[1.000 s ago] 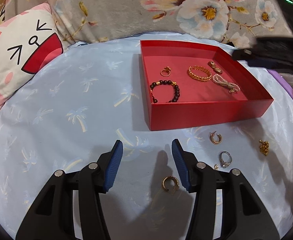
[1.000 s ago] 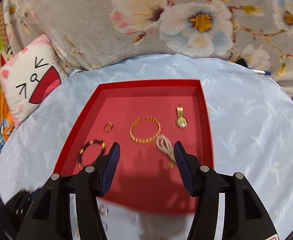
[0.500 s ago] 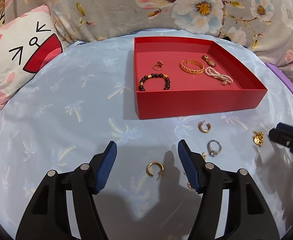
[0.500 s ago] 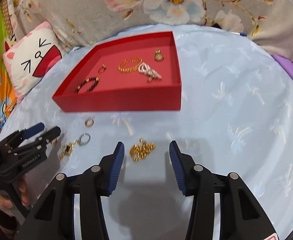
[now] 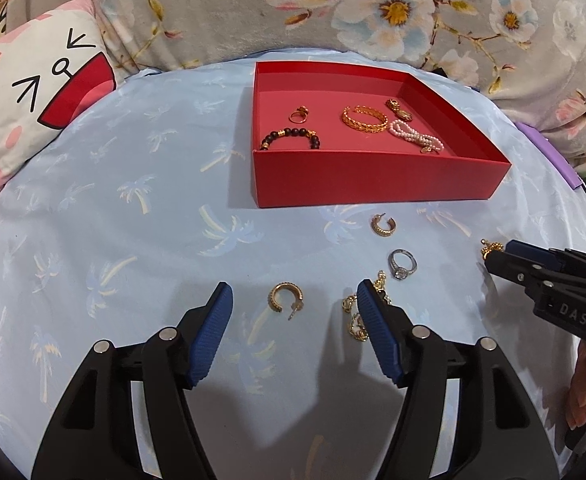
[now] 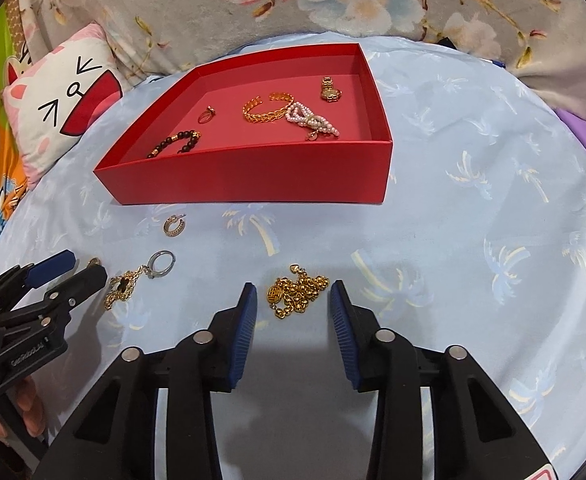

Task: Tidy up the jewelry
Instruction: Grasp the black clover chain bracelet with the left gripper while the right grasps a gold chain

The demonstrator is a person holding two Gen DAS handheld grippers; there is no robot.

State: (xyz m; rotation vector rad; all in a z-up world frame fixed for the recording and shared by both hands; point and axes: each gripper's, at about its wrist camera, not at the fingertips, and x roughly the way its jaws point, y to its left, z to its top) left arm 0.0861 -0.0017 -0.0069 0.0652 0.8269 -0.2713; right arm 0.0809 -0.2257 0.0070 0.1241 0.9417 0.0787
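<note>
We hold the left gripper low over the pale blue palm-print cloth, fingers spread wide and empty, bracketing a gold hoop earring that lies between the ribbed blue pads, apparently lined up for a pinch. Our right gripper likewise stands open with nothing in it, its fingers either side of a heaped gold bead chain at lower centre of its view.

The red cardboard box, shallow and square-walled, sits in the upper middle of both views. It already contains a dark bead bracelet, a small gold ring, a woven gold bangle, a pearl strand and a little gold watch.

Loose on the cloth between box and grippers remain a second hoop earring, a silver stone-set ring and a thin gold chain.
</note>
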